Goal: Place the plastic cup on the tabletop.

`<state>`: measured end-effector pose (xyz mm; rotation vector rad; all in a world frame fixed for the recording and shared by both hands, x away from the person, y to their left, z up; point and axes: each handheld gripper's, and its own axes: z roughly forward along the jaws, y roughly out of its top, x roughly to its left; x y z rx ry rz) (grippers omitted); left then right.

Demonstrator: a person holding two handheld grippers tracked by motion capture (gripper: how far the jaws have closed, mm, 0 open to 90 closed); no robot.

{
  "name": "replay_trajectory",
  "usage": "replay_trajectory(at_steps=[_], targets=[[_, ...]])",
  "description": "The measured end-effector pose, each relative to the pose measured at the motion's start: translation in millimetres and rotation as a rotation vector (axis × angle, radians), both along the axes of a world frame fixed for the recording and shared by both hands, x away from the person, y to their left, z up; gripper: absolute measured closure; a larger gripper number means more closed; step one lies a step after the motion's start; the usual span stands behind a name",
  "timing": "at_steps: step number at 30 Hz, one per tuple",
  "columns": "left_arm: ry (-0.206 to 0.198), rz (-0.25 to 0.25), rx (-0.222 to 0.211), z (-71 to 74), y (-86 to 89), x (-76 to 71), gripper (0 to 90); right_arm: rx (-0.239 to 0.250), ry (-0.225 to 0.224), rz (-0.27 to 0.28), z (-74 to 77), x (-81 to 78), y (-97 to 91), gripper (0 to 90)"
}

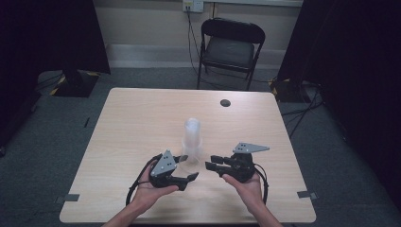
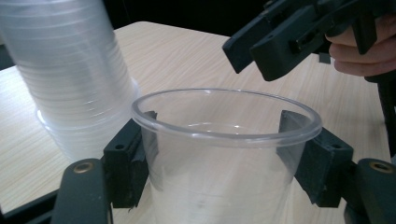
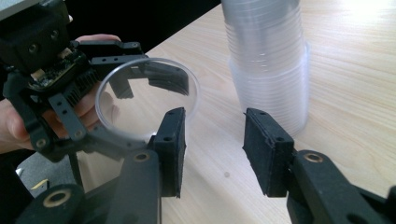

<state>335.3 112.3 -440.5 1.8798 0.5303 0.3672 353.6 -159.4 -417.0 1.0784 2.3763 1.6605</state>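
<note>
Separation looks done: my left claw [image 2: 224, 154] pinches one clear plastic cup [image 2: 224, 140] by its sides, apart from the tall stack of clear cups [image 3: 268, 60] on the pale wooden tabletop [image 1: 142, 118]. Right claw [image 3: 212, 149] spread, empty, hovering near. Placing the cup remains.

One loose clear plastic cup [image 2: 224, 154], one upright stack of clear plastic cups [image 1: 192, 137] (individual cups too blurred to count), two black two-jaw grippers, one wooden table [image 1: 142, 118], one black folding chair [image 1: 230, 47].
</note>
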Motion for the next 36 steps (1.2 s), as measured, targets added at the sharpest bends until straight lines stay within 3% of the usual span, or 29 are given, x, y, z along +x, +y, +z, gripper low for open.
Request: replay_trajectory(at_steps=[9,19,22,36], targets=[[0.016,0.052,-0.077,3.7,14.8,6.7,29.3,0.001,-0.022,-0.042,3.0,3.2,-11.3,58.7],[0.015,0.092,-0.116,7.1,24.2,10.3,29.3,-0.008,-0.027,-0.052,3.2,1.3,-16.2,58.4],[0.023,0.102,-0.109,8.5,26.3,14.6,29.4,-0.039,-0.045,-0.038,3.4,1.3,-15.3,58.2],[0.02,0.213,-0.122,12.6,52.3,33.5,29.2,-0.02,-0.022,-0.071,-3.0,9.6,-26.2,57.9]])
